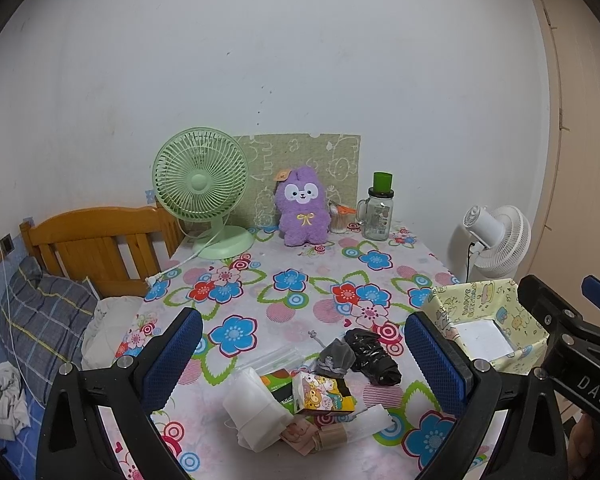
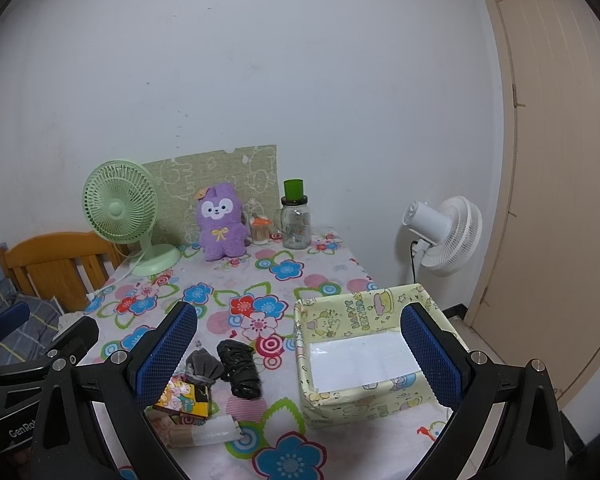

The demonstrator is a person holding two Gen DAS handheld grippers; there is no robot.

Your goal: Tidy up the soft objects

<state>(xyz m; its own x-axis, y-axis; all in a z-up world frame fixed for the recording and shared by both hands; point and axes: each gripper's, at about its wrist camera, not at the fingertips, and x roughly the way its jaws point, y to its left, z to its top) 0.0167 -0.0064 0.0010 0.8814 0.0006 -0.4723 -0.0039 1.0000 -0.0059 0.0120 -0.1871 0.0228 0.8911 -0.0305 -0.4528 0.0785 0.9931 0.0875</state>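
Note:
A pile of soft things lies on the flowered table near its front: a crumpled black bag (image 1: 374, 356) (image 2: 239, 370), a small grey pouch (image 1: 336, 358) (image 2: 203, 366), a cartoon tissue pack (image 1: 324, 396) (image 2: 184, 396) and a stack of white masks (image 1: 254, 412). A yellow cartoon box (image 2: 364, 356) (image 1: 488, 324) stands open and empty at the right. A purple plush (image 1: 302, 212) (image 2: 220, 222) sits at the back. My left gripper (image 1: 304, 364) is open above the pile. My right gripper (image 2: 300, 360) is open, between pile and box.
At the back stand a green desk fan (image 1: 204, 188), a glass jar with green lid (image 1: 378, 210) and a toothpick holder (image 1: 338, 220). A wooden bed headboard (image 1: 96, 244) is left of the table. A white floor fan (image 2: 448, 232) stands to the right.

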